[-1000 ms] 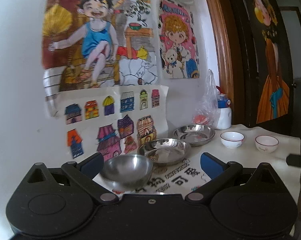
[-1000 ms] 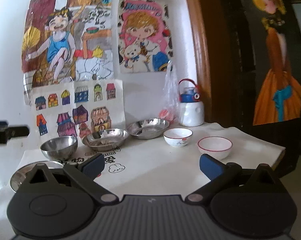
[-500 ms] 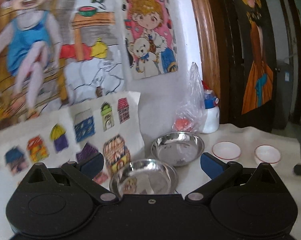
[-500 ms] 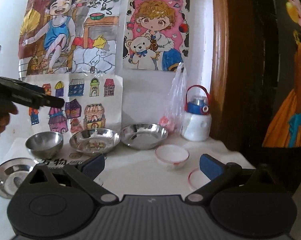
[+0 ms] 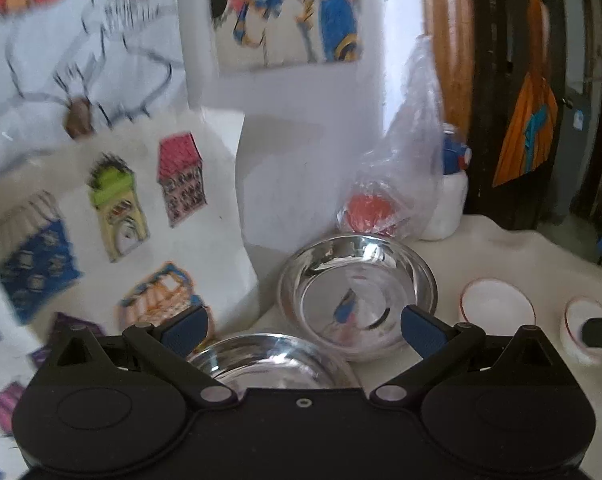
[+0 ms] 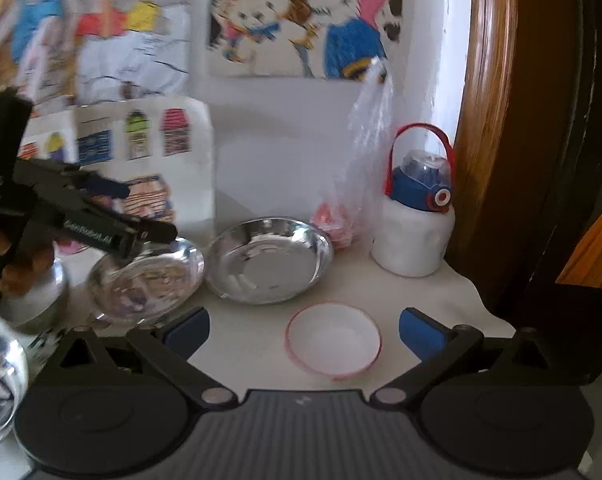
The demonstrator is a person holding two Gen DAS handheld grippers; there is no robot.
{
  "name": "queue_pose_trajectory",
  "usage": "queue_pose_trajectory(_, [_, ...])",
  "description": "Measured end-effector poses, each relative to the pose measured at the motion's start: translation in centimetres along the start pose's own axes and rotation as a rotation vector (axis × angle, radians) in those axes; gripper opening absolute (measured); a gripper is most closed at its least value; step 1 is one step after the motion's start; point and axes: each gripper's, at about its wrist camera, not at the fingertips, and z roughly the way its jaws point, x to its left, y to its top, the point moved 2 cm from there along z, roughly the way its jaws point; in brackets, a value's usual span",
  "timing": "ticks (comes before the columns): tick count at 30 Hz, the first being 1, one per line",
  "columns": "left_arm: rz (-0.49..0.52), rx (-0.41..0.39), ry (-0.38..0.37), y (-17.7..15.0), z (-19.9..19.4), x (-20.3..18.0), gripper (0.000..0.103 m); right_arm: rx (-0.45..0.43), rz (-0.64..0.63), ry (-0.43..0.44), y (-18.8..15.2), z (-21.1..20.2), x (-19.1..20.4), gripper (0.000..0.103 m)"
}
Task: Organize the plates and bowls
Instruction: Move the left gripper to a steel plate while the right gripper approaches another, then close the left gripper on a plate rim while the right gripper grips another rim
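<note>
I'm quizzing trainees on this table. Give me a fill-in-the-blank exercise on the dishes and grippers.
1. The small white bowl ahead of the right gripper has a ____ rim.
2. The plate beside the plastic bag is made of ____.
3. The left gripper is ____, holding nothing.
4. The white bottle has a red ____.

Missing words: red; steel; open; handle

Two steel plates (image 6: 269, 266) (image 6: 147, 278) side by side near wall; white bowl (image 6: 333, 340) in front; bottle (image 6: 415, 216) right.
</note>
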Motion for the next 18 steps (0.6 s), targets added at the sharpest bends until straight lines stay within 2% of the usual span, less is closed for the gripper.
queue_pose_trajectory(5, [-0.111, 0.075, -0.048, 0.9, 4.5, 1.5, 0.102, 0.084, 0.013, -0.061, 1.6, 5.2, -1.4, 0.103])
queue_pose_trajectory(8, [-0.151, 0.114, -0.06, 1.1, 6.5, 2.0, 0.102, 0.121, 0.03, -0.036, 2.0, 7.7, -1.7, 0.103])
queue_pose_trajectory(18, [-0.243, 0.198, -0.071, 0.9, 10.6, 2.9, 0.102, 0.132, 0.067, -0.002, 1.9, 13.9, -2.0, 0.102])
